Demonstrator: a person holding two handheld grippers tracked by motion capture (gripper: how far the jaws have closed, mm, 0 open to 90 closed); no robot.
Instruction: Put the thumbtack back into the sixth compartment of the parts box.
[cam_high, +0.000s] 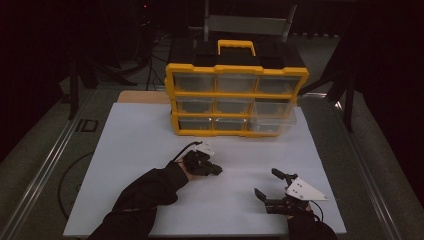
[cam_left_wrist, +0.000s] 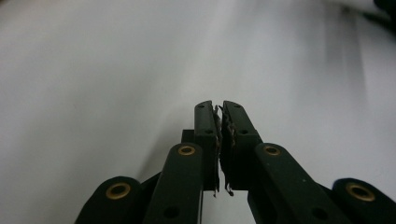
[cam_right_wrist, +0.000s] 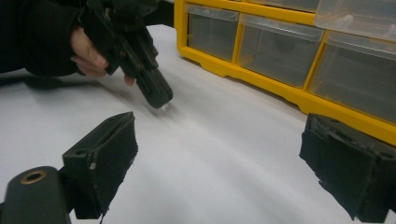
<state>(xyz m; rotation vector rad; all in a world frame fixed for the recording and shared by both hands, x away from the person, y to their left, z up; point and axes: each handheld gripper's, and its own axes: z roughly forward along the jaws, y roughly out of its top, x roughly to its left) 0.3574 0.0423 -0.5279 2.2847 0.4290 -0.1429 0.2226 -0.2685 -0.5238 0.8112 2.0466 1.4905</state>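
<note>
A yellow organizer (cam_high: 186, 95) with clear drawers stands at the far side of the white table (cam_high: 130, 150); the right gripper view shows it close up (cam_right_wrist: 280, 91). The right-hand drawers (cam_high: 274, 120) stick out a little from the frame. My left gripper (cam_high: 218, 170) rests low over the middle of the table with its jaws pressed together (cam_left_wrist: 218, 106). In the right gripper view it (cam_right_wrist: 161, 99) points down at the table, and a tiny pale speck sits at its tip; I cannot tell what that is. My right gripper (cam_high: 266, 183) hovers near the front right, wide open and empty (cam_right_wrist: 224, 163).
The organizer has a yellow carry handle (cam_high: 236, 46) on top. A wooden board edge (cam_high: 142, 96) shows behind the white surface at the left. Dark floor and metal rails (cam_high: 45, 165) surround the table. Bare white surface lies between the two grippers.
</note>
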